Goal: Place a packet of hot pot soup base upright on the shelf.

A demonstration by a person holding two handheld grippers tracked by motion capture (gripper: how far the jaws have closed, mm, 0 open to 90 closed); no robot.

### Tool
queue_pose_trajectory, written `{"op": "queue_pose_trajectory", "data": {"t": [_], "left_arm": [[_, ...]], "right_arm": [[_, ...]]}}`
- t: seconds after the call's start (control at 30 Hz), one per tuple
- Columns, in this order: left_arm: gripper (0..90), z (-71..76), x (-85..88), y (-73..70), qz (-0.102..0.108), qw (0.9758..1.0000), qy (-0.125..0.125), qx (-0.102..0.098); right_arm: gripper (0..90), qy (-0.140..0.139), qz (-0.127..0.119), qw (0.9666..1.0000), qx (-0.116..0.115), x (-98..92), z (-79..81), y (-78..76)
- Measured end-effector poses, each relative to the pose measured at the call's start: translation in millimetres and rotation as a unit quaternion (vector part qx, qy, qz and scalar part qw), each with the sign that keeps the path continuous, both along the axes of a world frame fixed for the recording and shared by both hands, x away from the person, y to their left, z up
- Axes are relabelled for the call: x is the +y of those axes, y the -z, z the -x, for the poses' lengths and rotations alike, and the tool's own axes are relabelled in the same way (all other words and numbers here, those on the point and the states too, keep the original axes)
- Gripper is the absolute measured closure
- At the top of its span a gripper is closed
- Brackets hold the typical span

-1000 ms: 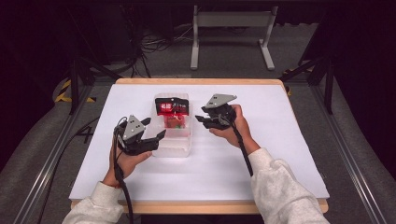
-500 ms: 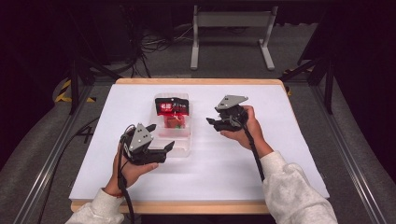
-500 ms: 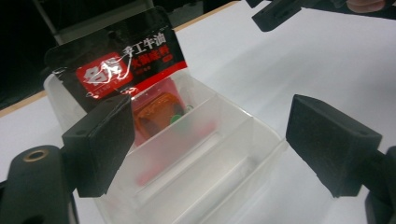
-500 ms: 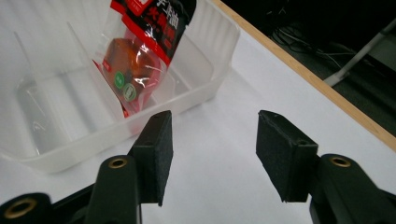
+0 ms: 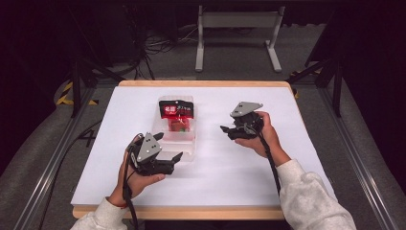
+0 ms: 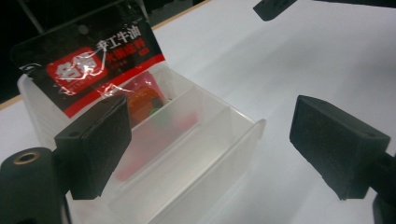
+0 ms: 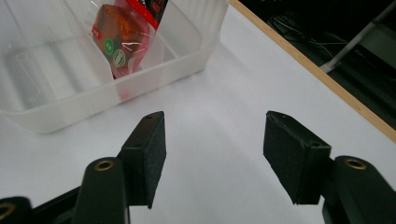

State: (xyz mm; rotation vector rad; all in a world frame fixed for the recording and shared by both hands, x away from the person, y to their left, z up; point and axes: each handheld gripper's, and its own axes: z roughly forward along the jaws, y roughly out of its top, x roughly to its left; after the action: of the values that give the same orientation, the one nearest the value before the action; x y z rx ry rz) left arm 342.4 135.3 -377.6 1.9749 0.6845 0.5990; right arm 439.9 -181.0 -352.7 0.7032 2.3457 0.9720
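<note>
Since the earlier pictures, both tongs have been pulled back from the clear box [image 5: 174, 129]: the left tongs [image 5: 176, 161] toward the near edge of the surface [image 5: 268, 167], the right tongs [image 5: 226, 130] out to the right. The jaws of both have just been opening, and nothing is seen between them.

In the left gripper view, the left tongs [image 6: 210, 140] are spread wide and let go. The near corner of the clear box [image 6: 187, 154] is seen between and just past the two black jaws, but it is not touched by them. In the right gripper view, the right tongs [image 7: 215, 140] are spread apart too, with bare white surface [image 7: 224, 93] between the jaws. The clear box [image 7: 116, 65] is seen a little way ahead of them, to the left.

The clear box is set on the middle of the white surface, between the two tongs. It is split into parts by thin walls. A snack packet [image 5: 176, 112] with a black and red top is stood up in the far part of the box, leaned on the back wall. Something orange and red is seen through its clear front [image 7: 119, 39].

The surface is edged with pale wood [image 5: 201, 84]. A dark floor and a grey stand [image 5: 237, 33] are seen beyond it.
</note>
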Motion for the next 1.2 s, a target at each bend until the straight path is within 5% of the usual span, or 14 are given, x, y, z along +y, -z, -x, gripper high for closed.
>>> {"op": "queue_pose_trajectory", "data": {"t": [0.3,0.53,0.87,1.2], "left_arm": [[12.4,6.6,-9.6,1.6,-0.004,0.9996,0.029,0.0],[12.4,10.2,-16.9,6.9,-0.027,0.999,0.035,-0.006],[13.7,20.4,-26.8,9.9,-0.039,0.9969,0.068,-0.007],[12.9,26.7,-38.5,19.3,-0.048,0.9941,0.094,0.023]], "right_arm": [[36.3,0.001,0.008,1.0,0.0,-13.2,11.2,0.0],[34.4,0.002,0.016,0.9998,-0.007,-21.1,17.7,0.3],[32.1,0.01,0.049,0.9986,-0.018,-37.0,33.9,7.0],[31.0,0.015,0.054,0.9983,-0.014,-57.2,47.8,15.9]]}}
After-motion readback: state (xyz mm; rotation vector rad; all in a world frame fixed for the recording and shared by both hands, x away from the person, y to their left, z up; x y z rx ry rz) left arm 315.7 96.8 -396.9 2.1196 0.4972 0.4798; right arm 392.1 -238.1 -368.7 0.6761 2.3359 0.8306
